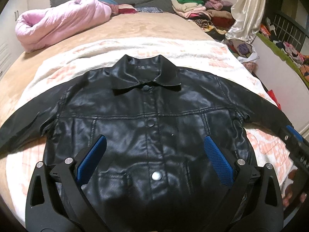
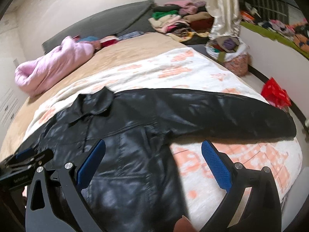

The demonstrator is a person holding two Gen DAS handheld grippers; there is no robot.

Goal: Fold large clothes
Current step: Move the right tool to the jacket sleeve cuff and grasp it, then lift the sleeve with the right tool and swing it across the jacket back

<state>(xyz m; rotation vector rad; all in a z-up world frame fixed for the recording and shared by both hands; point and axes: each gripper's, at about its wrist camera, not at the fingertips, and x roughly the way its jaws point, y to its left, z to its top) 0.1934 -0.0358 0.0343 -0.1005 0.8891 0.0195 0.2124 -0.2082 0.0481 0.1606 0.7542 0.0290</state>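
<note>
One black leather jacket [image 1: 150, 119] lies spread on one white-and-peach patterned blanket [image 1: 193, 50], showing four snap buttons down its front, one of them silver [image 1: 156, 176]. Beyond the jacket's collar sits one rolled pink quilt [image 1: 58, 23] and one heap of folded clothes [image 1: 199, 9]. Two grippers hang over the jacket, each with two blue pads [image 1: 218, 162].

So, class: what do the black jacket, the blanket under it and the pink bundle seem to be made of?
Black jacket: leather or imitation, glossy; creases catch light, raised seams.
Blanket: soft fleecy fabric, matte white with peach print; fuzzy surface.
Pink bundle: padded quilted fabric, likely synthetic; puffy, faint sheen.
</note>
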